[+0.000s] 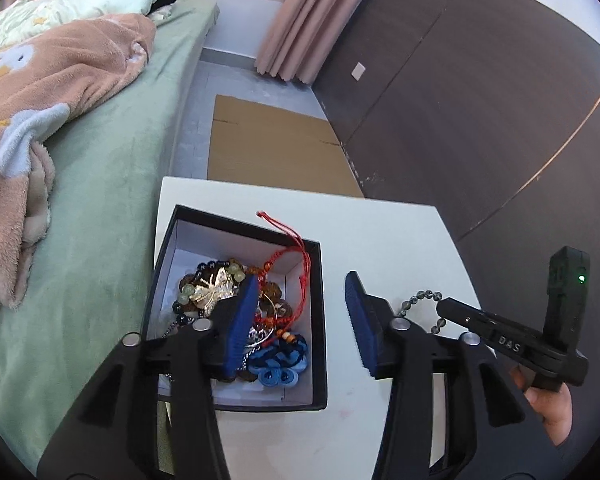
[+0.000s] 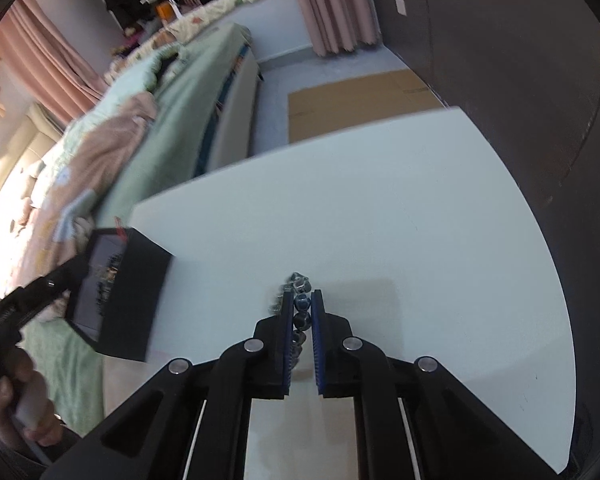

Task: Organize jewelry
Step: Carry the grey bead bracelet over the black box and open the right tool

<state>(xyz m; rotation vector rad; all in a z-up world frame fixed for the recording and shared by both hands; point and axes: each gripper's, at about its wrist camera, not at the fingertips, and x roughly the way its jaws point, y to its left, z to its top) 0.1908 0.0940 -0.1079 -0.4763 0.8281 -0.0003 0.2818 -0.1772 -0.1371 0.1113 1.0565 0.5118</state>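
Observation:
A black open box [image 1: 318, 320] with a white lining sits on the white table [image 1: 380, 232] and holds several pieces: a red cord bracelet [image 1: 288, 264], a gold butterfly piece [image 1: 216, 290], dark beads and a blue knotted piece [image 1: 278, 362]. My left gripper [image 1: 300, 320] is open, its left finger over the box. My right gripper [image 2: 301, 312] is shut on a grey-green bead bracelet [image 2: 300, 304] just above the table, right of the box [image 2: 136, 304]. The bracelet [image 1: 420, 300] and the right gripper [image 1: 446, 308] also show in the left wrist view.
A bed with a green sheet [image 1: 100, 200] and a pink blanket [image 1: 32, 100] lies left of the table. A flat cardboard sheet [image 1: 276, 148] lies on the floor beyond the table. A dark panelled wall [image 1: 480, 100] stands to the right.

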